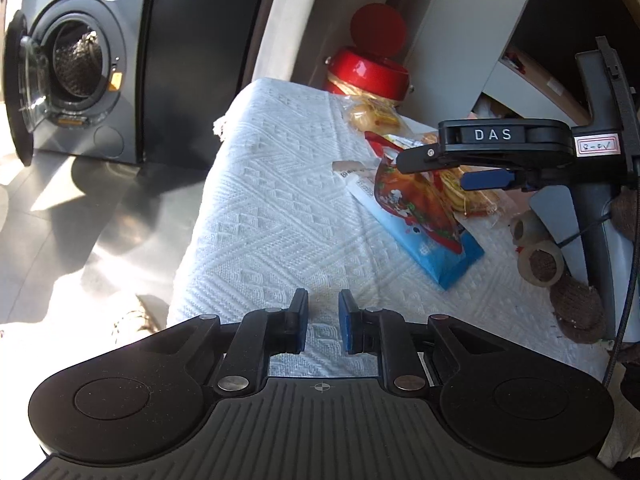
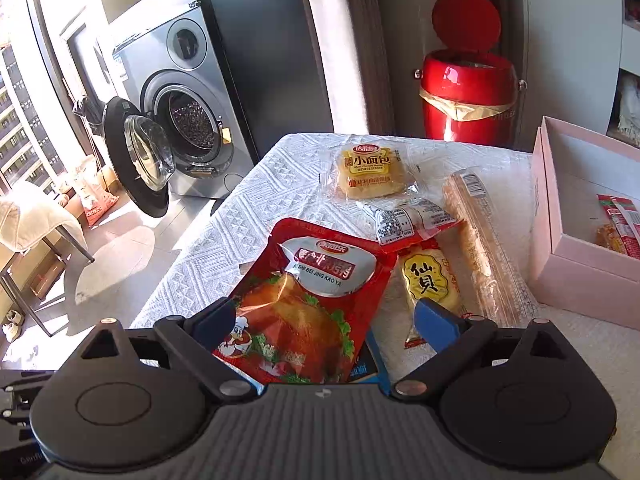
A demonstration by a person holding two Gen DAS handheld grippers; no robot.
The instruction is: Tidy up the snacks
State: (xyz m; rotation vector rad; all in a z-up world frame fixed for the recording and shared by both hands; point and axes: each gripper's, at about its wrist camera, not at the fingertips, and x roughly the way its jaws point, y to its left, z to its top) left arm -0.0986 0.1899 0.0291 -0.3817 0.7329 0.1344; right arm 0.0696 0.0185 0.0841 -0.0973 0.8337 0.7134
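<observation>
Right tongs (image 2: 324, 316) spread wide around the glossy red roast-duck foil pouch (image 2: 308, 300), not yet clamped; pouch lies on the white textured cloth surface (image 2: 256, 184). Left tongs (image 1: 323, 316) nearly closed, empty. Best to pinch the pouch edge squarely, then carry it to the open pink cardboard box (image 2: 560, 220) near its right

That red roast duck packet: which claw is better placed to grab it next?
Right. The right claw is open with the red roast duck packet between its fingers, while the left claw hovers over bare tablecloth.
</observation>
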